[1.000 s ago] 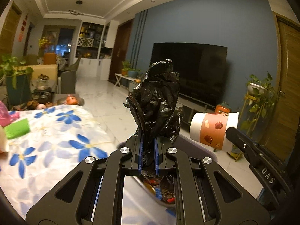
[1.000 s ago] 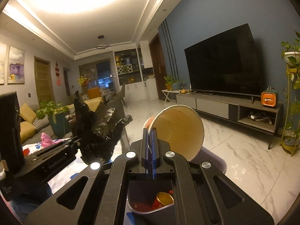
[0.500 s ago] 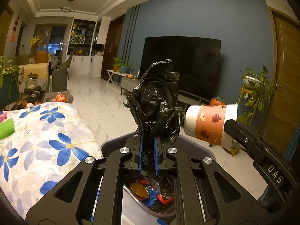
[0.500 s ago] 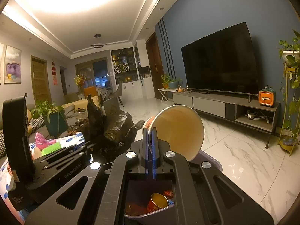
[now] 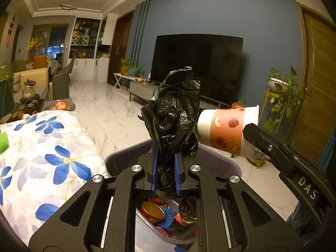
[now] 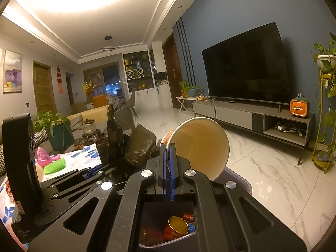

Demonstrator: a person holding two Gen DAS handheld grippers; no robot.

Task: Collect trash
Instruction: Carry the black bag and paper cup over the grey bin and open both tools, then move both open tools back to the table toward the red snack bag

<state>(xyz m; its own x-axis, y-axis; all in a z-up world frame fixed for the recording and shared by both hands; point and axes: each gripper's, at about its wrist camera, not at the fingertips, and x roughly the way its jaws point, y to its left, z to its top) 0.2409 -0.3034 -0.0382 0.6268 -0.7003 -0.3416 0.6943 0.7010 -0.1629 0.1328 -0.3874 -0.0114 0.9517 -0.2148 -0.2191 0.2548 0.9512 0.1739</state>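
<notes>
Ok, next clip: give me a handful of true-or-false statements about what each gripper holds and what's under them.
1. The left gripper is shut on a crumpled black plastic bag. True.
2. The right gripper holds a glass jar. False: it pinches the rim of a paper cup printed with fruit.
3. The paper cup lies sideways in the jaws, its open mouth facing the right wrist camera. True.
4. The bin below the grippers holds nothing. False: a gold-lined cup and wrappers lie in it.
5. The table's cloth is plain red. False: it is white with blue flowers.
</notes>
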